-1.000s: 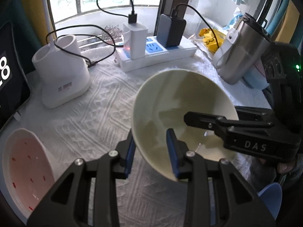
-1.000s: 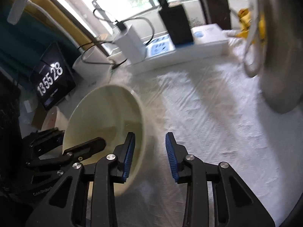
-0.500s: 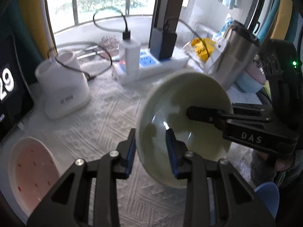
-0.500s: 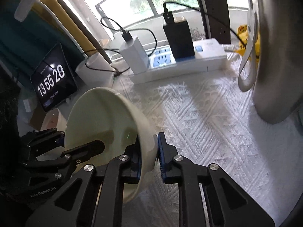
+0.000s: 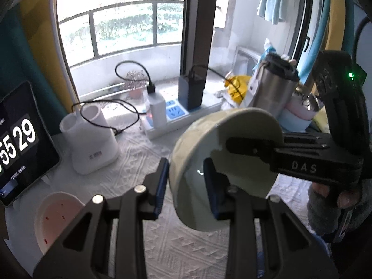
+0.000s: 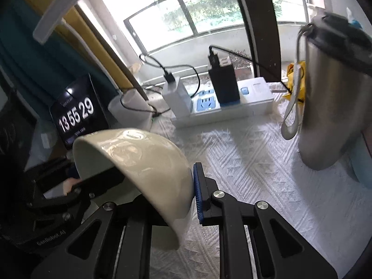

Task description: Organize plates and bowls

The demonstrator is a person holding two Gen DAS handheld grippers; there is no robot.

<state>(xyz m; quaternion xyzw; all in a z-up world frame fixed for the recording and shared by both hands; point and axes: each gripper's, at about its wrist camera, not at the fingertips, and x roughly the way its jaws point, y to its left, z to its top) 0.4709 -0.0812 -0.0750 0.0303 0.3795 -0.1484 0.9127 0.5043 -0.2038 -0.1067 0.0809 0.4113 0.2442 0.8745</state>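
- The cream bowl (image 5: 223, 162) is in the air above the white textured cloth (image 5: 186, 244), tipped onto its side, and both grippers hold it at the same time.
- The left gripper (image 5: 186, 181) is clamped on the near rim: one blue pad (image 5: 160, 183) presses the outside wall and the other sits inside the bowl.
- The right gripper (image 6: 193, 191) is clamped on the opposite rim. In its own view only one blue pad (image 6: 198, 195) is visible, against the outer wall; the other pad is hidden behind the bowl.
- In the left wrist view the right gripper comes in from the right side, and a hand in a grey sleeve (image 5: 330, 200) carries it.
- A pink bowl (image 5: 55, 218) with small red dots lies on the cloth at the lower left, well apart from the cream bowl.
- Behind, near the window, there is a white power strip (image 6: 223, 109) with a white charger (image 6: 174, 97) and a black charger (image 6: 224, 86) plugged in.
- A steel tumbler (image 6: 330, 102) with a dark lid stands on the right; a white holder (image 5: 90, 139) stands on the left.
- A tablet (image 6: 76, 114) at the left edge shows a clock.
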